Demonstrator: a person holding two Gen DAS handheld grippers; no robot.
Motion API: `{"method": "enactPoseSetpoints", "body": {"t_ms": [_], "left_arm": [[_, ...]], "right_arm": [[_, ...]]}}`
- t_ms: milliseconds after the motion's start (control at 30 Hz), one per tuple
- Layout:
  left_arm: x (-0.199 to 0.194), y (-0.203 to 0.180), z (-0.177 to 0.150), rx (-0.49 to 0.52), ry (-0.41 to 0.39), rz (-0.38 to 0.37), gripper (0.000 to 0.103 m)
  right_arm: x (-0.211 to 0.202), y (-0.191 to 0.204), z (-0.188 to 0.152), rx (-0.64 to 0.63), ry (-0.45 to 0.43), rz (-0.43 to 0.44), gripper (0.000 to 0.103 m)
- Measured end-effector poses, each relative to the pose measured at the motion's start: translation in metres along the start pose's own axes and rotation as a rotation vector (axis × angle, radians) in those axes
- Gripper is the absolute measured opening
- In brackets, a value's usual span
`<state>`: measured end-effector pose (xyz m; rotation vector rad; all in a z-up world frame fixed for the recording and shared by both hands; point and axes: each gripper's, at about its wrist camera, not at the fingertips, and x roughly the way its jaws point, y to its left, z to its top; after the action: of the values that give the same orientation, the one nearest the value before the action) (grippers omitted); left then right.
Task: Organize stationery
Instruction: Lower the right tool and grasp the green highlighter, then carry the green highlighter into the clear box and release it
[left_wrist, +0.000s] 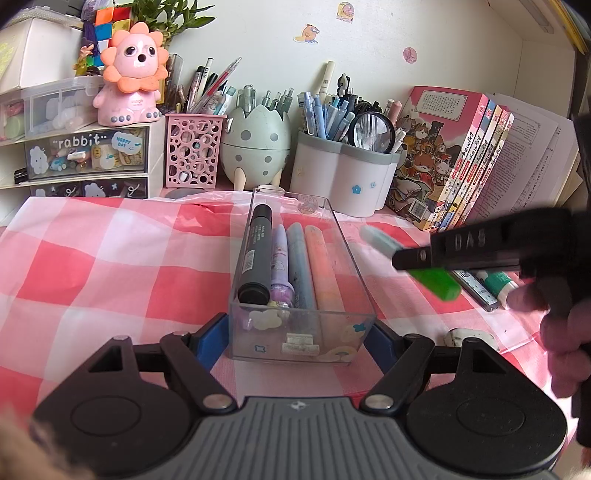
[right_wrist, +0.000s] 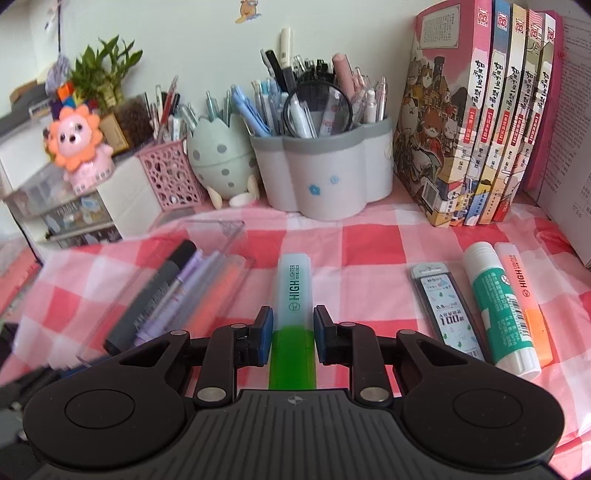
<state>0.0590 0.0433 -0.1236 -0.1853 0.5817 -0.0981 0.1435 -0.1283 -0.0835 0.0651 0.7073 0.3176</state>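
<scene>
The right gripper (right_wrist: 293, 334) is clamped on a green highlighter (right_wrist: 293, 295), blue pads pressing its sides where the pale cap meets the green barrel, cap pointing to 12 o'clock toward the pen cups. In the left wrist view the same highlighter (left_wrist: 410, 260) is at 3 o'clock, held just off the cloth, cap aimed at the tray. The left gripper (left_wrist: 295, 338) grips the near end of a clear tray (left_wrist: 354, 258), its blue pads squeezing both side walls. Inside the tray, lying lengthwise, are a black marker (left_wrist: 255, 251), a purple pen (left_wrist: 280, 266), a blue stick (left_wrist: 301, 266) and an orange stick (left_wrist: 327, 266). From the right wrist view the tray (right_wrist: 207, 236) sits at 9 to 10 o'clock of the highlighter, close beside it. At 3 o'clock on the checked cloth (right_wrist: 369, 251) lie a lead case (right_wrist: 447, 310), a glue stick (right_wrist: 498, 306) and an orange highlighter (right_wrist: 524, 295), side by side. A hand (left_wrist: 554, 325) shows at the right edge of the left view. Along the back, at 12 o'clock, stand a grey cup (right_wrist: 325, 177) of pens, an egg holder (right_wrist: 218, 158), a pink mesh cup (right_wrist: 170, 177), and books (right_wrist: 480, 122) at 1 o'clock.
</scene>
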Motion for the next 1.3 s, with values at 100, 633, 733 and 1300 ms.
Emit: {"method": "enactPoseSetpoints", "body": {"t_ms": [100, 633, 733, 1300], "left_arm": [[0.0, 0.0, 0.0, 0.0, 0.0, 0.0, 0.051], [0.0, 0.0, 0.0, -0.001, -0.001, -0.003, 0.051], [0.0, -0.001, -0.001, -0.001, -0.002, -0.006, 0.052], [-0.001, -0.001, -0.001, -0.003, -0.002, -0.008, 0.052]], "right_arm": [[-0.002, 0.005, 0.009, 0.035, 0.004, 0.029, 0.023], [0.018, 0.059, 0.041, 0.077, 0.074, 0.047, 0.023], [0.024, 0.064, 0.04, 0.075, 0.092, 0.029, 0.023], [0.023, 0.069, 0.043, 0.082, 0.11, 0.084, 0.031]]}}
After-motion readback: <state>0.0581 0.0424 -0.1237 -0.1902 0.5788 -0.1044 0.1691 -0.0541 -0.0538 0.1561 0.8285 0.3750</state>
